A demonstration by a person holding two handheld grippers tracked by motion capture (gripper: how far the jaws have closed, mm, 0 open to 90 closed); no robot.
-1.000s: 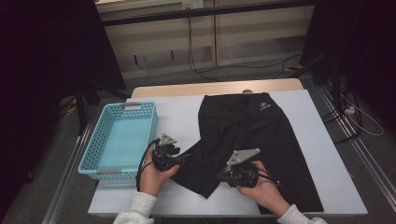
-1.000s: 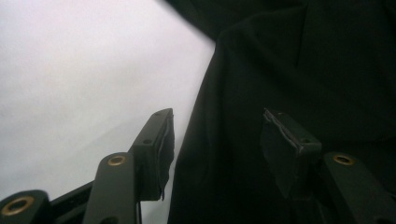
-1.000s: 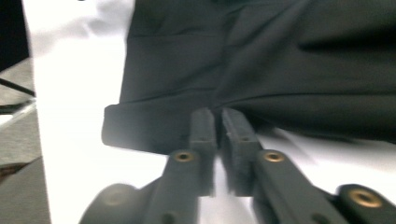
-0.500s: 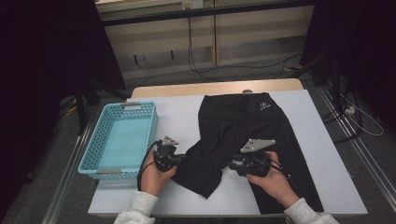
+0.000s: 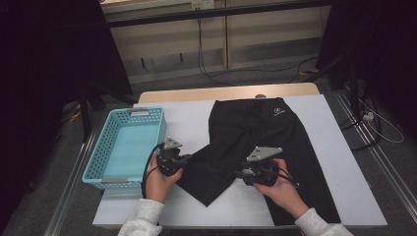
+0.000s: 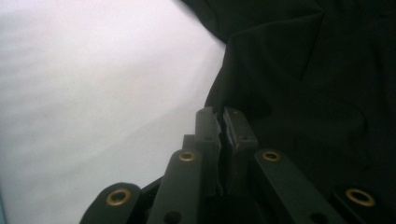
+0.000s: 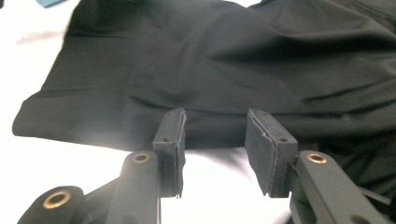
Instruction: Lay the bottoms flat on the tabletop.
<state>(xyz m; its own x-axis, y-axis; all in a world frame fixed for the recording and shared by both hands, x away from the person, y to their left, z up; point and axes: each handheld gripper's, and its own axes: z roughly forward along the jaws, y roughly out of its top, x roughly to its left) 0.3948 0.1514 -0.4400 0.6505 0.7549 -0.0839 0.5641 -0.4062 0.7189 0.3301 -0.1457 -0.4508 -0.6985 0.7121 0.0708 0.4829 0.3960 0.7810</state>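
A pair of black shorts lies flat on the white table, its left leg angled toward the near left. My left gripper is at that leg's outer edge. Its jaws have just been closing and now stand all but together, pinching the edge of the black fabric at the left gripper tips. My right gripper points left at the leg's inner edge. Its jaws have just been opening. The right gripper is open with nothing between its pads, and the black fabric lies just beyond them.
A light blue plastic basket stands on the table's left side, close behind my left hand. White tabletop shows in front of the shorts and at the far left. Beyond the table are cables and dark stands on the floor.
The left jaws have closed onto the fabric edge. The right hand has shifted slightly to the right and its jaws have opened off the fabric.
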